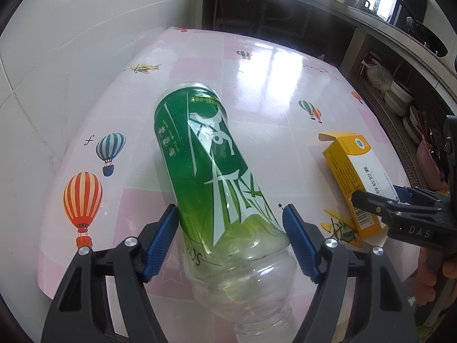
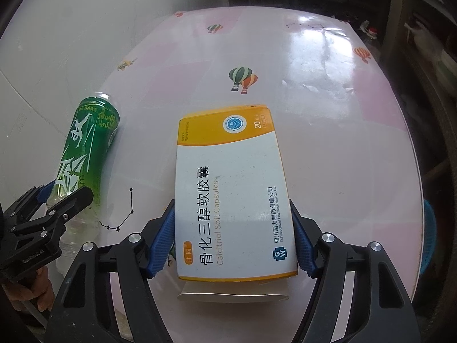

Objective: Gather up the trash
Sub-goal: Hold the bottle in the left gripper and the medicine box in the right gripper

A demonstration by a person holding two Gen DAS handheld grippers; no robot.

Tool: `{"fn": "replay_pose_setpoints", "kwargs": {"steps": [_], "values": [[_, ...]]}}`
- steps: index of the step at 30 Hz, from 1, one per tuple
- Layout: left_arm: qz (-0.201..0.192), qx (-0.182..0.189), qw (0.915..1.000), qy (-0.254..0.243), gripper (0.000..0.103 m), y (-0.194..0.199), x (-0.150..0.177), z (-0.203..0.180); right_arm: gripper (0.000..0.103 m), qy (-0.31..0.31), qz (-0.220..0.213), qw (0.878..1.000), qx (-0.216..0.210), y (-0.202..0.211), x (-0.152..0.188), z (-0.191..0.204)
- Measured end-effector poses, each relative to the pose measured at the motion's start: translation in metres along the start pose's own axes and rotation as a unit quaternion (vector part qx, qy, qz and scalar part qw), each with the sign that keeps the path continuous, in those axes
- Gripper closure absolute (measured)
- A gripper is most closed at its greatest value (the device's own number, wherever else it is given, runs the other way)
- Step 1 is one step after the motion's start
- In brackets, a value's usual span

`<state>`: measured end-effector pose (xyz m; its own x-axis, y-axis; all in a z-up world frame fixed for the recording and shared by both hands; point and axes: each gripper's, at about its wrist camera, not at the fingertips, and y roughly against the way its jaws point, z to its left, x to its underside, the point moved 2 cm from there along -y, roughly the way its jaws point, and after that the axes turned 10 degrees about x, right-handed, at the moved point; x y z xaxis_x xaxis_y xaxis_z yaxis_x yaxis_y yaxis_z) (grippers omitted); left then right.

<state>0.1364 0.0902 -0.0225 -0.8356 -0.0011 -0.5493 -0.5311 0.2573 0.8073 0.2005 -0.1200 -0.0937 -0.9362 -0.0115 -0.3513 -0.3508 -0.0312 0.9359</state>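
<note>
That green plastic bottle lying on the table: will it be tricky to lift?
Probably light: the green bottle looks empty through its clear neck end. Being round and lying on its side on the glossy table, it may roll if nudged. Its thin plastic could dent or slip between the left gripper pads.

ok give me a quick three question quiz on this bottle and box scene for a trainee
1. True or false: the green-labelled bottle stands upright on the table.
2. Which tongs straddle the yellow and white capsule box: A left, B right?
3. Fill in: the cloth on the table is printed with hot-air ____.

Key: 1 false, it lies on its side between the left tongs. 2 B, the right tongs. 3 balloons.
</note>
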Motion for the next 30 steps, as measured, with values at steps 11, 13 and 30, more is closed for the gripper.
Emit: {"fn": "replay_pose_setpoints", "kwargs": {"steps": [11, 13, 30], "values": [[-0.009, 0.001, 0.9999, -0.006, 0.031, 0.008, 0.001, -0.005, 0.036, -0.011, -0.003, 1.000, -0.009, 0.004, -0.001, -0.005], [-0.010, 0.002, 0.9999, -0.006, 0.031, 0.009, 0.001, -0.006, 0.036, -0.011, -0.003, 1.000, -0.010, 0.004, -0.001, -0.005], [0.003, -0.004, 1.0000, -0.005, 0.037, -0.005, -0.001, -0.006, 0.036, -0.015, 0.000, 1.000, -0.020, 0.002, -0.001, -0.007]]}}
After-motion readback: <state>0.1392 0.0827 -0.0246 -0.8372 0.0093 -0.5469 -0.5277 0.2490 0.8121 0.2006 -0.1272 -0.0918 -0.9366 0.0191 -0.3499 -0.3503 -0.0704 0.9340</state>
